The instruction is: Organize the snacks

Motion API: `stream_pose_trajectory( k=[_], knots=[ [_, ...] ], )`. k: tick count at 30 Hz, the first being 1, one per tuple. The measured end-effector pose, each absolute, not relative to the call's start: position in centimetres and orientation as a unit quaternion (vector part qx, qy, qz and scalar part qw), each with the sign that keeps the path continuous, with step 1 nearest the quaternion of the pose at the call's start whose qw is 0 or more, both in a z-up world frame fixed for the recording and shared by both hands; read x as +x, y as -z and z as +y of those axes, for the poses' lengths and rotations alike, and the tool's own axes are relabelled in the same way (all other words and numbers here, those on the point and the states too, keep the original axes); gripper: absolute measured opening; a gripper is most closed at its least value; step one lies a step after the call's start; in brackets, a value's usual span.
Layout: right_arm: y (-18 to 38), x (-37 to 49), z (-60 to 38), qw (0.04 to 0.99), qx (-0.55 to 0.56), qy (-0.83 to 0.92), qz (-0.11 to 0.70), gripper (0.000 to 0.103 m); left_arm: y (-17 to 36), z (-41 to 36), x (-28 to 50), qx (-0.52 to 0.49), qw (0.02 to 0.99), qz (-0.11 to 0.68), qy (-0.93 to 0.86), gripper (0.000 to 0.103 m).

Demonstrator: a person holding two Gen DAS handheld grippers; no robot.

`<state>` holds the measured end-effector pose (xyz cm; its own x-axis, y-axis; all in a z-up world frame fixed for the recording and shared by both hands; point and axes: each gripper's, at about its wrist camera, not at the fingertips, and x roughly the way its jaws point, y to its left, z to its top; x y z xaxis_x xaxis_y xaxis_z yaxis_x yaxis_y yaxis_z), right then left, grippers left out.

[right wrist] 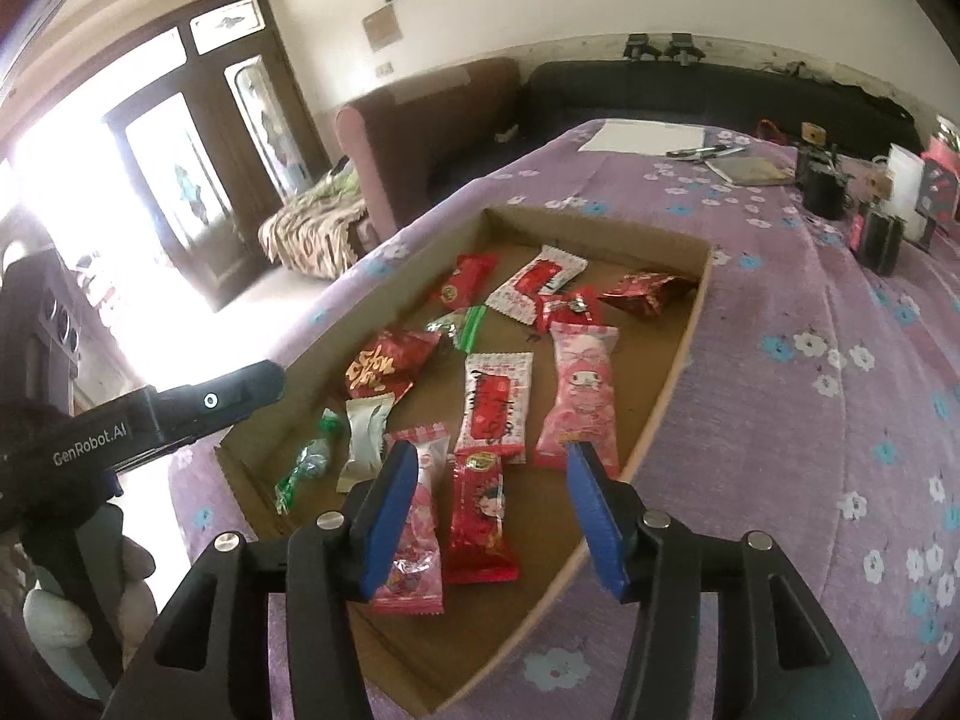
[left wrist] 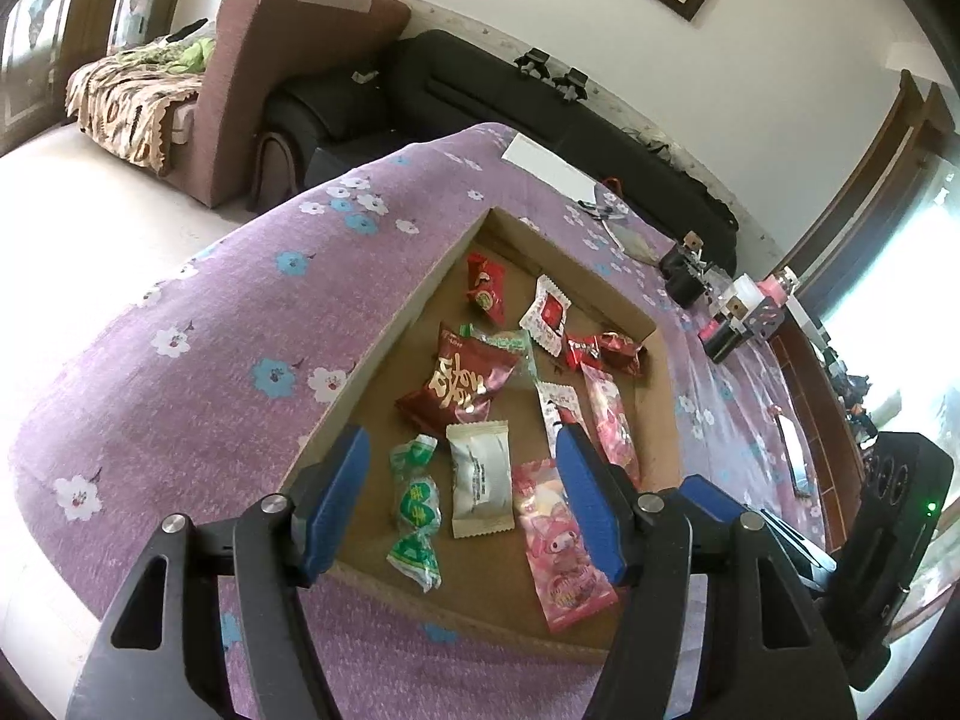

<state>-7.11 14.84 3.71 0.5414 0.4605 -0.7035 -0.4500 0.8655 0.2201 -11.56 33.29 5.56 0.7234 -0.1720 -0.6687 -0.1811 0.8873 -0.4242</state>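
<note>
A shallow cardboard tray (left wrist: pixel 384 330) (right wrist: pixel 672 384) lies on a purple flowered cloth and holds several snack packets. My left gripper (left wrist: pixel 459 462) is open and empty above the tray's near end, over a white packet (left wrist: pixel 480 480), a green candy (left wrist: pixel 414 516) and a pink packet (left wrist: pixel 561 546). A dark red bag (left wrist: pixel 459 384) lies farther in. My right gripper (right wrist: pixel 492 480) is open and empty above a red packet (right wrist: pixel 480 516), with pink packets (right wrist: pixel 414 516) (right wrist: pixel 582 396) on either side. The left gripper's body (right wrist: pixel 180 408) shows at the left in the right wrist view.
The purple cloth (left wrist: pixel 180 360) (right wrist: pixel 810 420) covers the table. Paper, pens and a notebook (right wrist: pixel 744 168) lie at the far end, with black and pink devices (right wrist: pixel 876 234) (left wrist: pixel 732 324). A brown armchair (left wrist: pixel 288 78) and a black sofa (left wrist: pixel 480 96) stand behind.
</note>
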Motion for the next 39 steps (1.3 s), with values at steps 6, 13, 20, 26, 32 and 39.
stream_pose_trajectory(
  k=[6, 13, 20, 26, 32, 39],
  knots=[
    [-3.2, -7.5, 12.1, 0.881, 0.039, -0.241, 0.404, 0.054, -6.0, 31.5, -12.0, -0.221, 0.900, 0.375, -0.005, 0.064],
    [-2.5, -8.6, 8.2, 0.885, 0.072, -0.218, 0.406, 0.055, -6.8, 28.2, -12.7, -0.188, 0.910, 0.371, -0.004, 0.064],
    [-2.7, -10.1, 4.8, 0.894, 0.094, -0.199, 0.391, 0.060, -7.3, 25.5, -13.7, -0.162, 0.919, 0.359, -0.007, 0.064],
    [-2.9, -11.2, 3.8, 0.901, 0.090, -0.193, 0.378, 0.060, -9.2, 24.2, -15.3, -0.115, 0.946, 0.297, -0.066, 0.065],
    [-3.5, -12.4, 3.9, 0.911, 0.070, -0.193, 0.358, 0.060, -11.4, 23.7, -18.0, -0.083, 0.969, 0.193, -0.133, 0.086],
    [-4.0, -13.2, 4.5, 0.917, 0.049, -0.200, 0.342, 0.064, -12.2, 23.7, -19.1, -0.074, 0.973, 0.144, -0.166, 0.094]
  ],
)
